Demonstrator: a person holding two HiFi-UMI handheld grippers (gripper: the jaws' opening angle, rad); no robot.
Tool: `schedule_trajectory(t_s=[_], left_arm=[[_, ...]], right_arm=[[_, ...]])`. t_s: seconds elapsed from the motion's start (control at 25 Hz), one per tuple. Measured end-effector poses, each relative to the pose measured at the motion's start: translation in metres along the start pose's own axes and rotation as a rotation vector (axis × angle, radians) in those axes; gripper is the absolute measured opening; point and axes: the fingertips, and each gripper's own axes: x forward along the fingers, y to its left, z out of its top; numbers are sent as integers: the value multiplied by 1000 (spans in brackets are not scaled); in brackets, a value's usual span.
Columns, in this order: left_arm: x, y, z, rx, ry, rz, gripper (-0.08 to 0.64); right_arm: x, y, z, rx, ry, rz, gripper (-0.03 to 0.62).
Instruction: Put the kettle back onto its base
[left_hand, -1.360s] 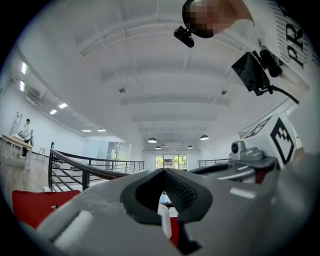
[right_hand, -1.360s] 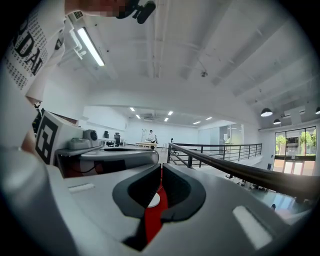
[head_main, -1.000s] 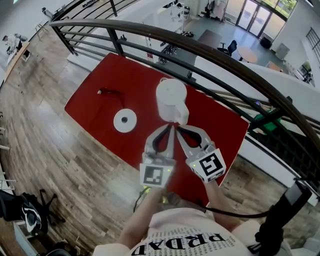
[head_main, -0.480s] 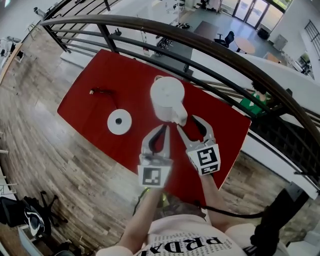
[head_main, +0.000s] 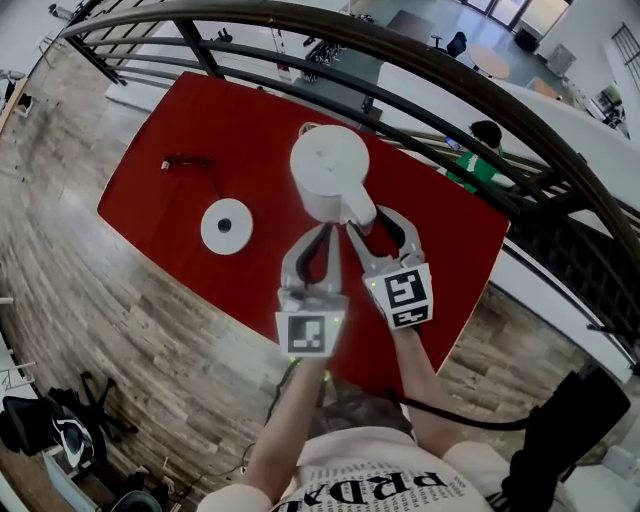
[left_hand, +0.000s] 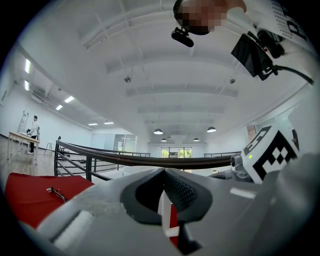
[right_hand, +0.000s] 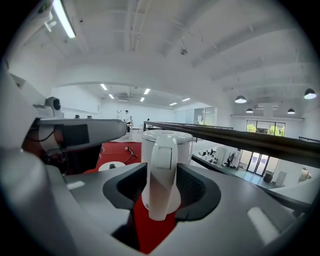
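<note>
A white kettle (head_main: 325, 170) stands on the red table (head_main: 230, 120), its handle (head_main: 361, 212) turned towards me. Its round white base (head_main: 227, 226) lies apart to the left, with nothing on it. My right gripper (head_main: 368, 222) is open. Its jaws opened wide and have just been closing a little, with the handle (right_hand: 162, 175) between the pads and a slim gap on the left side. The kettle (right_hand: 167, 140) fills the right gripper view, the base (right_hand: 111, 166) behind it at left. My left gripper (head_main: 325, 232) is shut on nothing, just left of the handle; its tips (left_hand: 163, 171) meet.
A dark cord with a plug (head_main: 185, 162) lies on the table beyond the base. A curved dark railing (head_main: 420, 70) runs along the table's far side, with a drop to a lower floor behind it. Wooden floor (head_main: 120, 300) borders the table's near edge.
Both grippers have come forward and down to the kettle. The right gripper's jaws, shut a second ago, now stand apart on either side of the handle. The left gripper stays shut.
</note>
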Motion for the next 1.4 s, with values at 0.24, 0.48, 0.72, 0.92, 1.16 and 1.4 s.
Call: schedule_trajectory(t_s=[0.24, 0.48, 0.72, 0.92, 1.16, 1.4], left_arm=[[6, 5, -6, -7, -2, -6, -8], [7, 7, -7, -13, 2, -11, -8], [8, 12, -11, -24, 8, -10, -8], [6, 14, -13, -16, 10, -9, -8], [6, 13, -18, -23, 13, -10, -8], [5, 15, -19, -22, 20, -10, -8]], right_arm=[[14, -2, -1, -4, -7, -5, 160], [28, -1, -17, 25, 22, 26, 134], [36, -4, -22, 88, -16, 47, 110], [39, -7, -20, 75, -27, 36, 104], [39, -7, -23, 69, -32, 31, 103], [38, -8, -18, 78, -65, 35, 112]])
